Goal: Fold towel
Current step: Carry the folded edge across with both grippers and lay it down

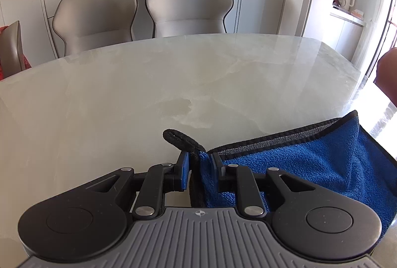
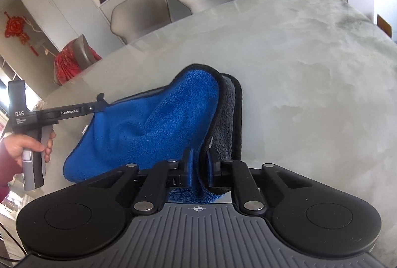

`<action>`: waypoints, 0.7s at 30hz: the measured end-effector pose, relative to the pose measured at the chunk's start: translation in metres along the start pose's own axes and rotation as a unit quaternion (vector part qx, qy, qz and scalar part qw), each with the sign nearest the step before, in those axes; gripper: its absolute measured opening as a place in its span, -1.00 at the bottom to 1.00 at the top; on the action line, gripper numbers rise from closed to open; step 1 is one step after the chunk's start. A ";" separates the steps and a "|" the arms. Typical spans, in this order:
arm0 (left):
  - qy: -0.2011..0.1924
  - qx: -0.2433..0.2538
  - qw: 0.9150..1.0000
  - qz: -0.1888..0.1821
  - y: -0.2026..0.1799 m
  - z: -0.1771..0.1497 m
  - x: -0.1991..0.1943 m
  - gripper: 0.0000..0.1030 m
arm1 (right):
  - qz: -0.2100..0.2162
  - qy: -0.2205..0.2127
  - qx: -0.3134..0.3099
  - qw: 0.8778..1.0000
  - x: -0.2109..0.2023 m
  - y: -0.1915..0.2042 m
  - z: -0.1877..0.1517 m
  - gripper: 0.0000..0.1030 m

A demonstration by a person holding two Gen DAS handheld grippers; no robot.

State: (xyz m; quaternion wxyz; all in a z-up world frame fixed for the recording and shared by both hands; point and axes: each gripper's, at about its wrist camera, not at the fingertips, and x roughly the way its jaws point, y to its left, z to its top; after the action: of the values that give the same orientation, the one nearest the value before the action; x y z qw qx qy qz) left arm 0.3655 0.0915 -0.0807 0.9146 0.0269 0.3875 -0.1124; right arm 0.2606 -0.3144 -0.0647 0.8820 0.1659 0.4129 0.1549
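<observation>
While I hold both tools low over the marble table, the towel, blue on one face and grey on the other with black edging, hangs stretched between them, sagging in the middle just above the tabletop near its front edge. My left gripper is nearly closed, its pads pinching one corner of the towel, and the black hanging loop sticks up past the fingertips toward the table's far side. My right gripper is clamped narrow on the opposite edge, where the blue layer lies folded over the grey one. From the right wrist camera I see my left hand wrapped around the other tool's handle, off the table's left side. Two grey chairs stand at the table's far side.
</observation>
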 end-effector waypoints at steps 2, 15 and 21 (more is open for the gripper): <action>-0.002 -0.001 1.000 0.000 0.000 0.001 -0.001 -0.64 | -0.010 0.008 0.014 1.000 -0.004 -0.007 -0.005 -0.81; -0.004 0.004 1.000 0.001 -0.002 0.010 0.000 -0.62 | 0.002 -0.040 -0.029 0.999 0.010 -0.014 0.037 -0.23; -0.004 0.005 1.000 0.000 -0.002 0.016 0.001 -0.61 | 0.046 -0.048 -0.080 0.995 0.051 -0.019 0.074 -0.66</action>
State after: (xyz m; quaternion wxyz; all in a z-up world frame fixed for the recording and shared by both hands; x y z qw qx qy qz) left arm 0.3767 0.0874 -0.0700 0.9160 0.0306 0.3832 -0.1147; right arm 0.3525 -0.3226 -0.0625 0.9030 0.1206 0.3485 0.2203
